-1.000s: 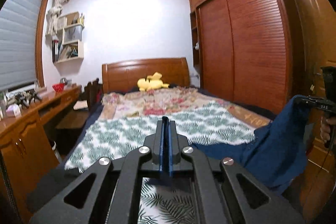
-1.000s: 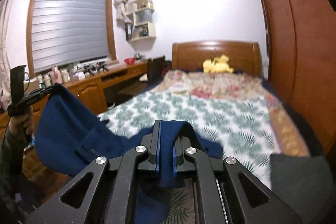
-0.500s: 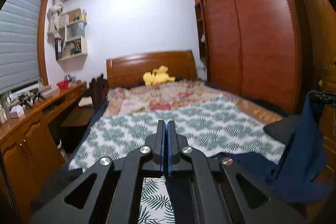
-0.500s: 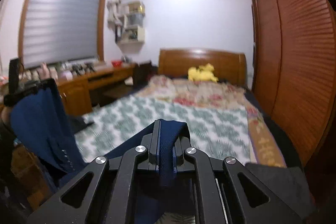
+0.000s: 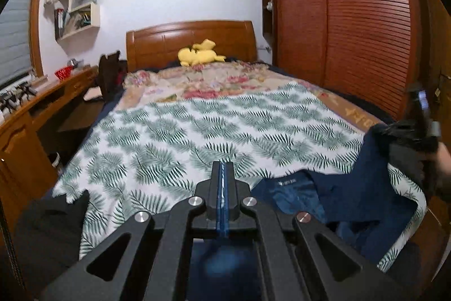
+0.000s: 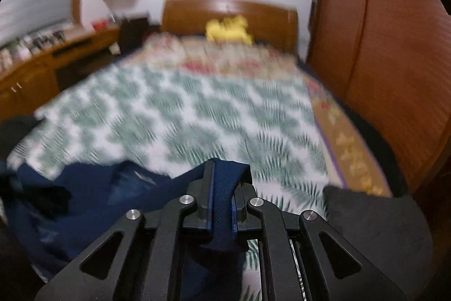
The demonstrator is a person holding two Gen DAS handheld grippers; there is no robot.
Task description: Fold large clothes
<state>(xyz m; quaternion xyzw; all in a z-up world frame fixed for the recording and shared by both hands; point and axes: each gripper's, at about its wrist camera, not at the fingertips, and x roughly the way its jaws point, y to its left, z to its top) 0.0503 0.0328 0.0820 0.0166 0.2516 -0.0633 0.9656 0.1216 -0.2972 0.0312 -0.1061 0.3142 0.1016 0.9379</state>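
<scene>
A navy blue garment [image 5: 324, 196] lies crumpled on the near right part of the leaf-print bedspread [image 5: 197, 131]. My left gripper [image 5: 222, 168] is shut, with a thin edge of the navy cloth pinched between its fingers and more blue cloth showing under it. At the right edge a hand holds my right gripper [image 5: 417, 131], which lifts a corner of the garment. In the blurred right wrist view, my right gripper [image 6: 224, 177] is shut on a thick fold of the navy garment [image 6: 98, 196], which spreads away to the left over the bedspread [image 6: 197, 117].
A floral quilt [image 5: 203, 81] and a yellow plush toy [image 5: 200, 55] lie near the wooden headboard [image 5: 191, 38]. A slatted wardrobe [image 5: 352, 19] lines the right side and a wooden desk [image 5: 33, 114] the left. Black cloth [image 5: 48, 230] and black cloth [image 6: 375, 224] lie at the bed's near corners.
Both grippers have come down and forward toward the bed. The navy garment, hanging between them before, now rests on the bedspread. The right wrist view has blurred with motion.
</scene>
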